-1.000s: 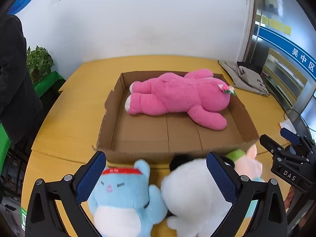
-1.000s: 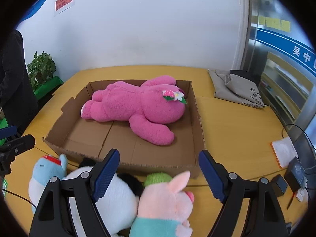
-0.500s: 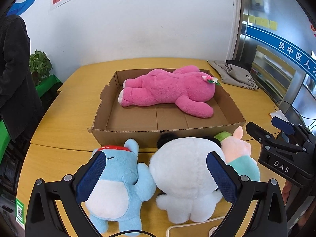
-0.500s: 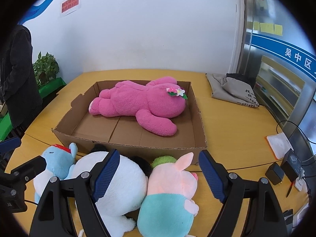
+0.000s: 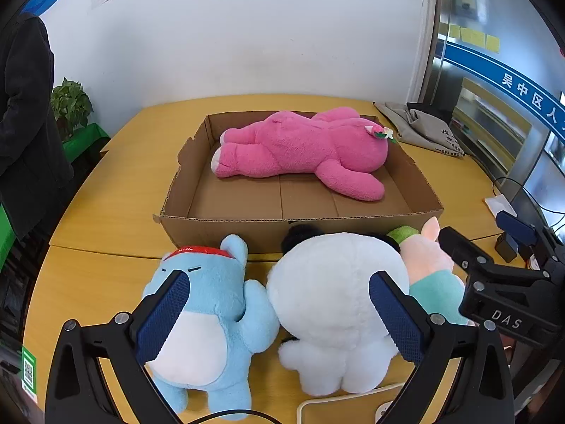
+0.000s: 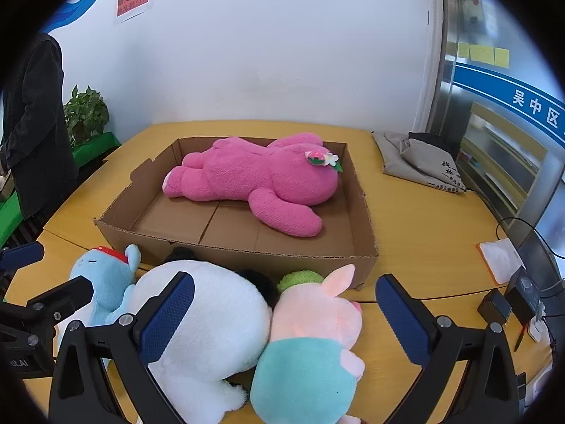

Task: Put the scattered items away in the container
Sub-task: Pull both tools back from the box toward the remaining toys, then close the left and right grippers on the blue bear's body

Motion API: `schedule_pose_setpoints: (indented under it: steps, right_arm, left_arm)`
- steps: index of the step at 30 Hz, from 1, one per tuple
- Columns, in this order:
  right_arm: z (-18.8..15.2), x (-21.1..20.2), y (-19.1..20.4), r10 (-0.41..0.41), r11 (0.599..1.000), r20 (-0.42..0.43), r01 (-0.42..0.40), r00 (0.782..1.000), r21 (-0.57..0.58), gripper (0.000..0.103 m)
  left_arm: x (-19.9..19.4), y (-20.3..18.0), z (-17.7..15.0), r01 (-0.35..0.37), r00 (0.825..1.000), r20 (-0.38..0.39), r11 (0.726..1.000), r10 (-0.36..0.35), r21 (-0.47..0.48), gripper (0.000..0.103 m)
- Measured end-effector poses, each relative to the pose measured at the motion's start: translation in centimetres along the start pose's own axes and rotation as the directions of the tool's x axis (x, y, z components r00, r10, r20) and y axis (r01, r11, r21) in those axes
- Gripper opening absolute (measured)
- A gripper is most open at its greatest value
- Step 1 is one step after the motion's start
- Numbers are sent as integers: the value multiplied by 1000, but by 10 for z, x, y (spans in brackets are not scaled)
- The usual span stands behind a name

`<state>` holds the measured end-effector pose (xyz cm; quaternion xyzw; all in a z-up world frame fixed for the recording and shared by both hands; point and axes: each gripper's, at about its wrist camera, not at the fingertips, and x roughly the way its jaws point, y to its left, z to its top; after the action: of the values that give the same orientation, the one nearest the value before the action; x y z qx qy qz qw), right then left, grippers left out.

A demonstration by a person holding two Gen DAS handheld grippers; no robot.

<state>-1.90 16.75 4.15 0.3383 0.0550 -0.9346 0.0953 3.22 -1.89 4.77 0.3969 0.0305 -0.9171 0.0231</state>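
Observation:
A shallow cardboard box (image 5: 226,228) (image 6: 254,251) lies on the yellow table with a big pink plush bear (image 5: 300,152) (image 6: 254,180) lying inside. In front of the box lie three plush toys side by side: a blue one with a red cap (image 5: 204,304) (image 6: 102,275), a white panda (image 5: 332,304) (image 6: 219,321), and a pink pig in a teal shirt (image 5: 430,272) (image 6: 310,342). My left gripper (image 5: 279,318) is open above the blue toy and the panda. My right gripper (image 6: 282,321) is open above the panda and the pig. Both are empty.
A grey cloth bag (image 5: 423,130) (image 6: 420,159) lies at the table's far right. Chargers and cables (image 6: 512,300) sit at the right edge. A white cable (image 5: 335,395) runs near the panda. A person in black (image 5: 24,123) stands at left by a plant (image 6: 84,113).
Both grippers have pulled back and up from the box, so the three toys show more fully. Nothing was taken hold of; the toys and box have not moved.

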Motion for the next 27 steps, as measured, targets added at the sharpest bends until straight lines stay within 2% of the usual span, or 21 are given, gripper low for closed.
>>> schedule_pose_setpoints:
  steps: [5, 7, 11, 15, 20, 27]
  right_arm:
    - [0, 0, -3, -10, 1000, -10, 10, 1000, 5, 103]
    - [0, 1, -3, -10, 1000, -18, 10, 1000, 6, 103]
    - [-1, 2, -2, -10, 1000, -26, 10, 1000, 2, 103]
    - [-1, 2, -3, -9, 1000, -24, 9, 1000, 6, 103]
    - [-1, 1, -6, -7, 1000, -21, 8, 1000, 16, 103]
    - [-3, 2, -9, -2, 1000, -23, 2, 1000, 24, 103]
  left_arm:
    - [4, 3, 0, -6, 1000, -11, 1000, 6, -14, 103]
    - [9, 2, -3, 1, 999, -46, 1000, -1, -1, 103]
    - [16, 4, -7, 83, 991, -100, 996, -84, -15, 103]
    - [15, 0, -8, 44, 995, -95, 999, -43, 5, 103]
    - [16, 10, -7, 70, 991, -106, 996, -76, -56, 103]
    - [13, 10, -9, 111, 989, -91, 993, -115, -47, 103]
